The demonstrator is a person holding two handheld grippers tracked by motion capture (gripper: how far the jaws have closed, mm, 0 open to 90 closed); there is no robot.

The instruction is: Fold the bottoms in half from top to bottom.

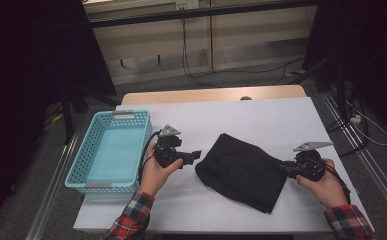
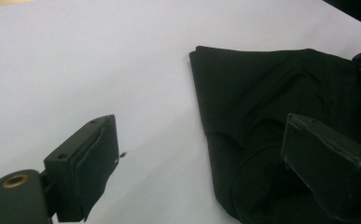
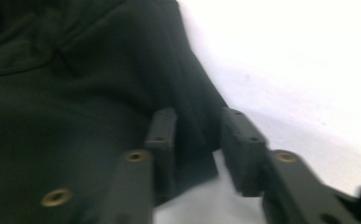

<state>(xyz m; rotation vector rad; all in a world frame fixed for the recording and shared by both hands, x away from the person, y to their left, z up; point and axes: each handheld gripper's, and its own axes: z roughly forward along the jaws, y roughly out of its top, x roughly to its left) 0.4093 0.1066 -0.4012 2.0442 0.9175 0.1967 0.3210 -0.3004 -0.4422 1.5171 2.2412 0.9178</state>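
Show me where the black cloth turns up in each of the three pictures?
High view: the black cloth lies right of centre on the white table, between the two grippers.
Left gripper view: it fills the right half, partly behind the right-hand jaw.
Right gripper view: it covers the left and middle, with an edge between the jaws.
Shared landmark: the white table beside the cloth in all three.

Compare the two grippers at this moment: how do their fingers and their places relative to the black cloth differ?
The left gripper has fingers spread wide, with one over bare table. The right gripper has fingers set narrower, straddling the black cloth at its edge. Both are hand-held and low over the table.
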